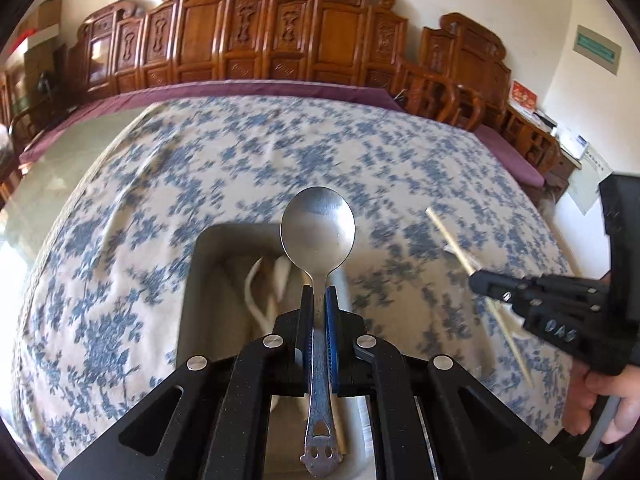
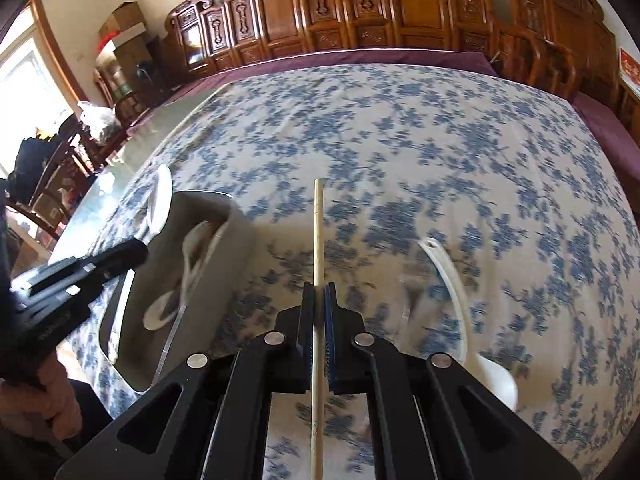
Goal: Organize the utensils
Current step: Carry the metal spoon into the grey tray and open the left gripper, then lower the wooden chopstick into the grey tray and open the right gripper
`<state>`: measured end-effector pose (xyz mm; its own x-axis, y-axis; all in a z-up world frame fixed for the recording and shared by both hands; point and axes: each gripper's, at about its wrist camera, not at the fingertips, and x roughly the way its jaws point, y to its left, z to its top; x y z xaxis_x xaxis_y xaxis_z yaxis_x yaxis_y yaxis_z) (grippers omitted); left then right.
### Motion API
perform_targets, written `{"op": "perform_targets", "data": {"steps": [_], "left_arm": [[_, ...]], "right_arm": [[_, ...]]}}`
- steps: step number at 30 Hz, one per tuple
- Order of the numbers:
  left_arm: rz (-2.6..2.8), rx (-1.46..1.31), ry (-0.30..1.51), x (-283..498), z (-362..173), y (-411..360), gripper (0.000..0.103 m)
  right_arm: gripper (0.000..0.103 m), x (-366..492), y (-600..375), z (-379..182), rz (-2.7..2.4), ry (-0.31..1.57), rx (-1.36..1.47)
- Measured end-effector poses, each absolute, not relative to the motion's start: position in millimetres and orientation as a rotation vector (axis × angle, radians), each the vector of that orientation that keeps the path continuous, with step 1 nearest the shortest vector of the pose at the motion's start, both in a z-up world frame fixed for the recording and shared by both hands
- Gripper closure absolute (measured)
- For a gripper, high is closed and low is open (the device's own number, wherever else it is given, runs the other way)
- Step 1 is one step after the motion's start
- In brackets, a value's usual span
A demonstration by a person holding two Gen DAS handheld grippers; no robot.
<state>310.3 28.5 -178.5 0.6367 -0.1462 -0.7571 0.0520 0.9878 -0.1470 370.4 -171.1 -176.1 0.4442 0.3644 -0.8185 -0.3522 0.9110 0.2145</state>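
Much of the grey tray is hidden: in the left wrist view the left tongs and the metal spoon they hold cover its near end, and what lies inside is blurred, probably a couple of white spoons and a pale stick. The left tongs are closed tight on the spoon's neck, bowl pointing away, handle running back between the pads, held above the tray.

The right tongs are closed on a wooden chopstick (gripped partway along, so both ends stick out), raised to the right of the tray. The chopstick's near end is cut off by the bottom edge of the right wrist view. Further right of the tray a white ladle-like spoon lies on the cloth, its bowl partly behind the tongs. Another white spoon shows at the tray's far left, its lower part hidden by the wall.

The bench wears a blue-flowered white tablecloth, with a purple cloth along the edge beyond the tray. Carved wooden chairs line the wall behind it.
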Motion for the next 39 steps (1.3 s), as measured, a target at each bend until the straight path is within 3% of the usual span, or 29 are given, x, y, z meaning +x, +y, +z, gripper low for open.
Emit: {"op": "perform_targets", "data": {"steps": [21, 39], "left_arm": [[-0.071, -0.111, 0.987, 322.4, -227.7, 66.7, 0.098], [-0.058, -0.108, 0.918, 316.9, -197.9, 94.6, 0.098]], "right_arm": [[0.097, 373.8, -94.7, -161.5, 0.529, 0.987, -0.036], [0.097, 365.4, -51.1, -158.6, 0.563, 0.984, -0.012]]}}
